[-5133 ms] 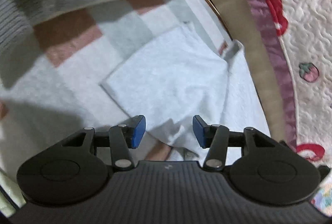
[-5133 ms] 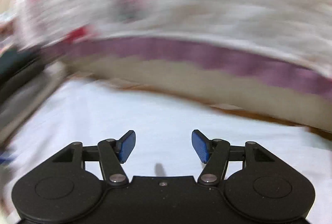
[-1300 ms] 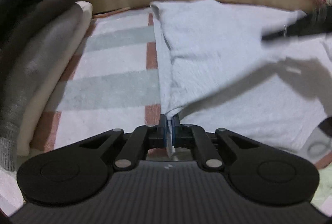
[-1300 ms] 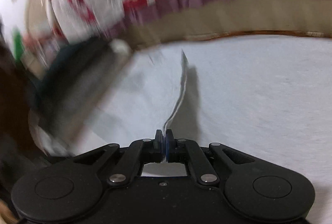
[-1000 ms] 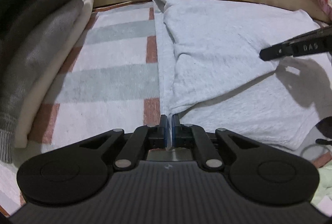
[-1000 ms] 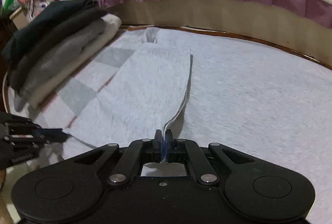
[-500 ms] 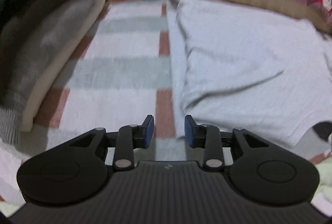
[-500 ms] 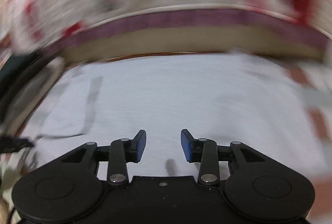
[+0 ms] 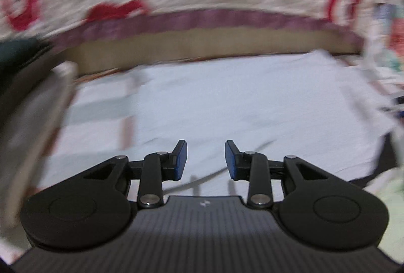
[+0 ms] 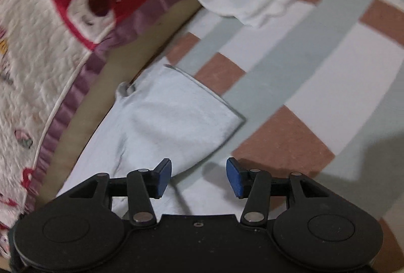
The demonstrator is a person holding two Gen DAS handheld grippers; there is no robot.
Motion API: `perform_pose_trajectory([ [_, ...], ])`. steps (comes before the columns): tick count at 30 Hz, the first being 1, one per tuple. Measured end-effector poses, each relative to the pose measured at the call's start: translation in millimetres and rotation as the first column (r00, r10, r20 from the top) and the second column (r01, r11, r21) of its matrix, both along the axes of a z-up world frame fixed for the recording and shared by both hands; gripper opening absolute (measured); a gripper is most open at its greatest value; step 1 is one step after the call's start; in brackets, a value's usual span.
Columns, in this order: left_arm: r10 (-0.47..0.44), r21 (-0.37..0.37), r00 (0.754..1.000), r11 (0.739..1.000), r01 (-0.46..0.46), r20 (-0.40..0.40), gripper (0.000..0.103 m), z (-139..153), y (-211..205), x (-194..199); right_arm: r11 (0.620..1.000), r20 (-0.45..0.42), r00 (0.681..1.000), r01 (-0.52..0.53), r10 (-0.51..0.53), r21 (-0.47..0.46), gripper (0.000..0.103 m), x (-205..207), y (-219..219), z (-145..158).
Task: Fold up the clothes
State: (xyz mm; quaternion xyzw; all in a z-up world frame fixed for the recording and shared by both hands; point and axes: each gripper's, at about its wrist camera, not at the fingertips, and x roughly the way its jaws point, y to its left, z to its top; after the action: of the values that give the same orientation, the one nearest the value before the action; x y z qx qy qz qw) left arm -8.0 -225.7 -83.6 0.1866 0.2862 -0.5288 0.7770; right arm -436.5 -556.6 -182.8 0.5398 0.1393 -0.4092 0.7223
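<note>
Right wrist: right gripper just opened, empty, above garment.

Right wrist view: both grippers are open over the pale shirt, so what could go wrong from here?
1. The sleeve lies spread on the checked blanket; the right gripper, just opened and empty, could pinch blanket along with it.
2. The left wrist view is blurred, so the left gripper, also just opened and empty, may close wide of the shirt edge.
</note>
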Motion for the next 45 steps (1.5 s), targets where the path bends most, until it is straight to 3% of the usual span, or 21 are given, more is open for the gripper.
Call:
perform_pose_trajectory([
  [4,-0.120,-0.015,0.992,0.993,0.119,-0.044,0.040,1.4,-54.5,-41.1,1.000,0.103,0.995,0.017,-0.015,-0.019,0.059,0.0,-5.3,-11.2],
  [8,-0.203,-0.011,0.976,0.979,0.203,-0.080,0.040,-13.3,-113.9,-73.0,0.994,0.150,0.988,0.046,-0.031,-0.095,0.059,12.1,-17.1,-17.7],
  [9,-0.216,-0.011,0.972,0.976,0.216,-0.089,0.040,-17.7,-126.2,-79.8,0.993,0.149,0.989,0.039,-0.022,-0.111,0.049,16.8,-21.7,-18.3],
  [10,-0.232,-0.017,0.969,0.973,0.231,-0.091,0.040,-20.1,-134.6,-87.1,0.989,0.140,0.990,0.024,-0.003,-0.149,0.002,20.7,-25.0,-13.5],
  [13,-0.284,-0.041,0.955,0.959,0.281,-0.087,0.040,-25.3,-156.2,-110.0,0.935,0.068,0.994,-0.057,0.087,-0.351,0.004,28.5,-29.1,24.6],
  [17,-0.418,0.000,0.896,0.906,0.422,-0.149,0.040,-38.2,-168.0,-137.9,0.872,0.030,0.992,-0.093,0.123,-0.481,0.003,11.2,-35.7,67.5],
  [19,-0.463,0.051,0.874,0.879,0.474,-0.148,0.040,-49.7,-170.9,-152.8,0.880,0.000,0.990,-0.122,0.138,-0.459,0.003,9.5,-46.1,64.0],
  [21,-0.474,0.119,0.869,0.863,0.490,-0.139,0.040,-62.3,-172.4,-163.1,0.886,-0.076,0.987,-0.160,0.140,-0.436,0.003,15.5,-50.9,56.0],
  [23,-0.480,0.171,0.865,0.849,0.500,-0.146,0.041,-72.4,-172.4,-169.3,0.913,-0.081,0.989,-0.142,0.120,-0.383,0.003,16.5,-55.2,43.3],
  [26,-0.481,0.171,0.856,0.842,0.511,-0.191,0.040,-68.1,-170.8,-169.9,0.941,-0.091,0.991,-0.118,0.093,-0.317,0.003,16.8,-57.7,24.1],
  [28,-0.483,0.096,0.836,0.848,0.520,-0.261,0.041,-58.6,-171.2,-162.5,0.947,-0.100,0.991,-0.116,0.089,-0.301,0.003,17.7,-56.9,16.7],
  [30,-0.462,0.020,0.831,0.871,0.491,-0.310,0.042,-48.8,-178.4,-154.0,0.950,-0.094,0.992,-0.110,0.086,-0.292,0.003,17.4,-56.4,12.1],
  [32,-0.403,-0.006,0.854,0.905,0.425,-0.328,0.043,-47.6,-193.3,-149.1,0.954,-0.088,0.993,-0.103,0.081,-0.282,0.003,16.0,-55.6,8.7],
  [34,-0.307,0.013,0.885,0.943,0.332,-0.350,0.045,-57.7,-210.9,-144.0,0.958,-0.084,0.993,-0.098,0.078,-0.270,0.003,15.9,-55.2,4.8],
  [36,-0.219,0.054,0.895,0.964,0.260,-0.388,0.045,-71.1,-224.0,-139.5,0.960,-0.082,0.993,-0.098,0.079,-0.261,0.003,15.0,-54.5,1.9],
  [37,-0.196,0.070,0.893,0.967,0.244,-0.405,0.045,-76.3,-228.5,-139.8,0.961,-0.078,0.994,-0.097,0.079,-0.258,0.003,14.4,-54.6,0.9],
  [40,-0.234,0.094,0.908,0.955,0.282,-0.347,0.047,-76.4,-231.4,-150.8,0.962,-0.075,0.994,-0.091,0.074,-0.257,0.003,15.0,-56.3,3.2],
  [45,-0.224,0.100,0.911,0.957,0.273,-0.345,0.047,-74.9,-228.1,-148.4,0.909,-0.314,0.943,-0.225,0.113,-0.351,0.004,46.8,-44.2,24.1],
])
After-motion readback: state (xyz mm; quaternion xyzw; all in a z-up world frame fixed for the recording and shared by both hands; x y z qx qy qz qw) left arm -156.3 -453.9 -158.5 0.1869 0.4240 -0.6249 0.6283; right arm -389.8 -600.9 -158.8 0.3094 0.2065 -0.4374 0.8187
